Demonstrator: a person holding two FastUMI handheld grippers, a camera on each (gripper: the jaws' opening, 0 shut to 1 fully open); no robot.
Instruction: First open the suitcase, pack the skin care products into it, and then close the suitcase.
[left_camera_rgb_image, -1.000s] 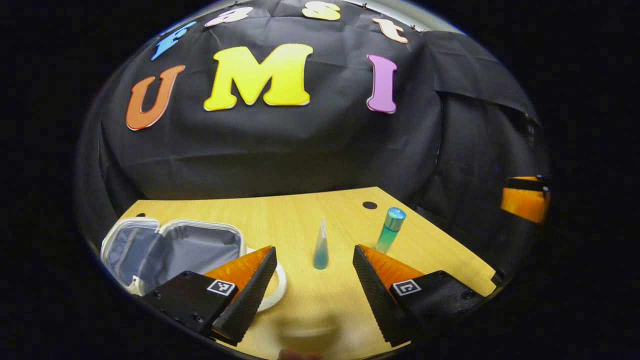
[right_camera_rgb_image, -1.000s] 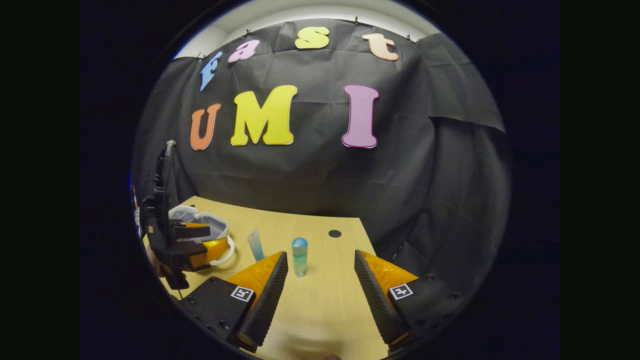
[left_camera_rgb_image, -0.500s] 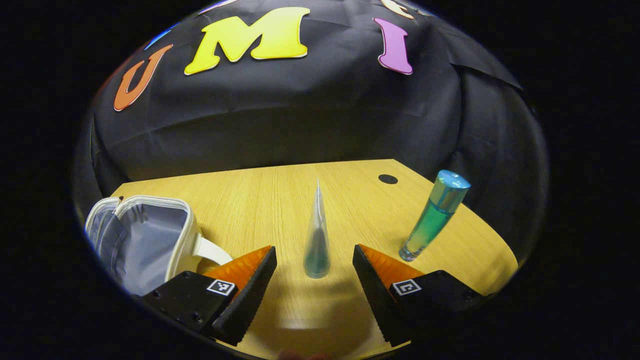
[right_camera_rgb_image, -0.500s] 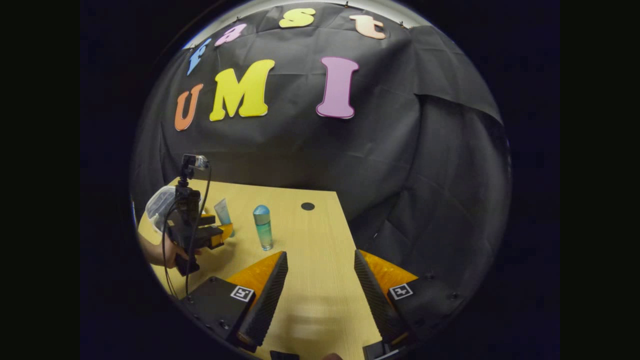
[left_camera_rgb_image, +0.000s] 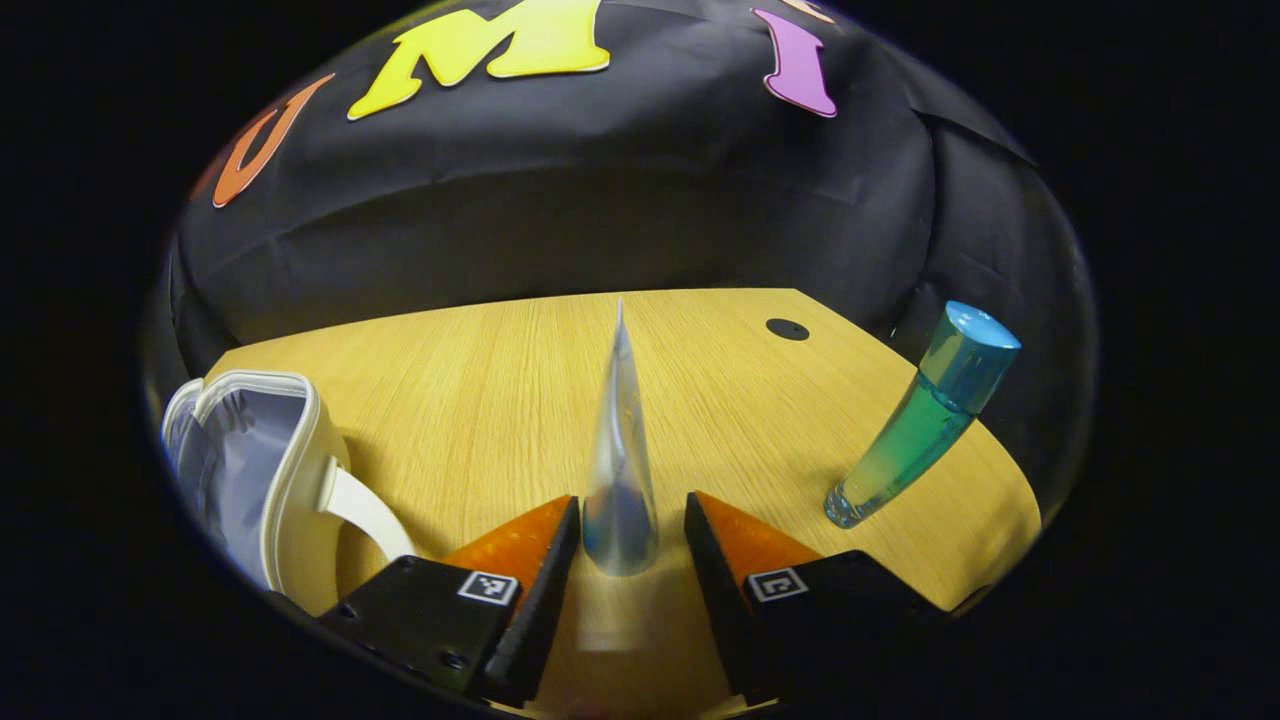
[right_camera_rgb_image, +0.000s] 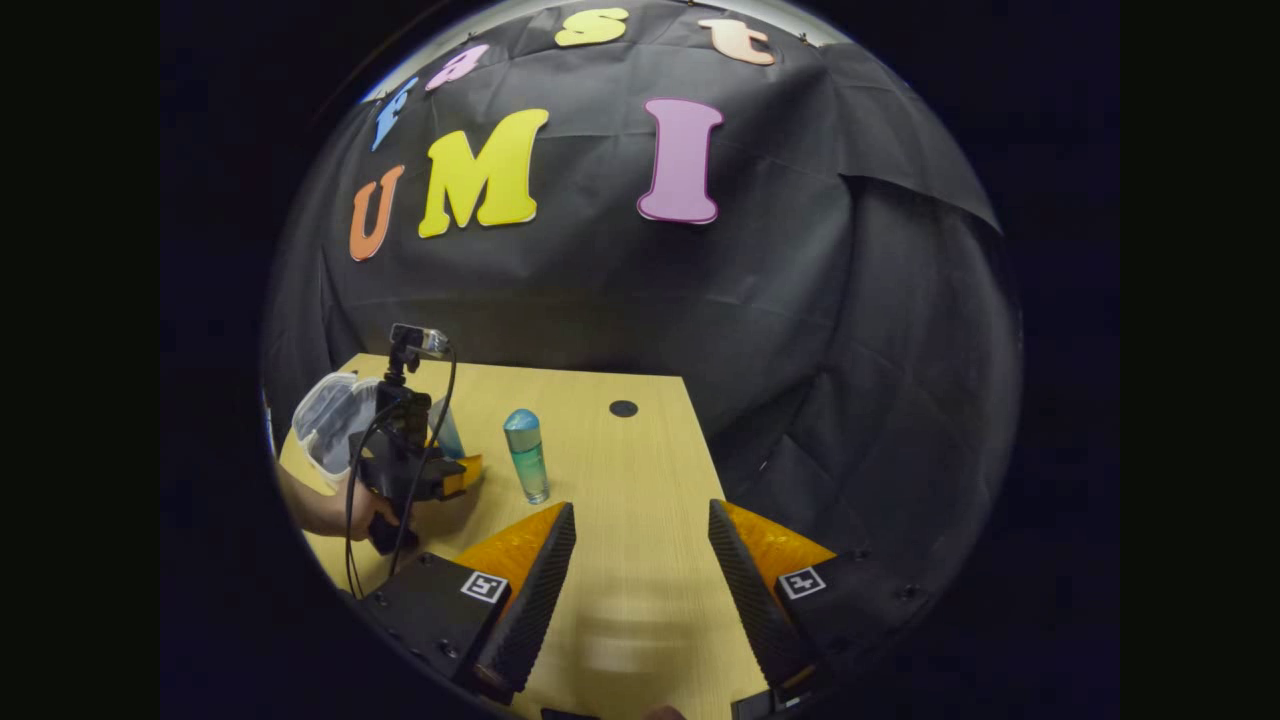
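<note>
I've got my left tongs (left_camera_rgb_image: 620, 545) released around the upright clear blue-tinted plastic tube (left_camera_rgb_image: 620, 470), right tongs (right_camera_rgb_image: 640, 570) released too; I'd clench low and squarely.

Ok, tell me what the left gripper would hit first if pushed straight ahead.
The left gripper would first meet the translucent blue-tinted squeeze tube, standing upright between its open fingers. Beyond it lies bare wooden table.

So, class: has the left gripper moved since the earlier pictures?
Yes. In the right gripper view the left gripper has advanced toward the tube; in its own view its fingers now flank the tube, narrower than before, and the suitcase sits farther left.
</note>
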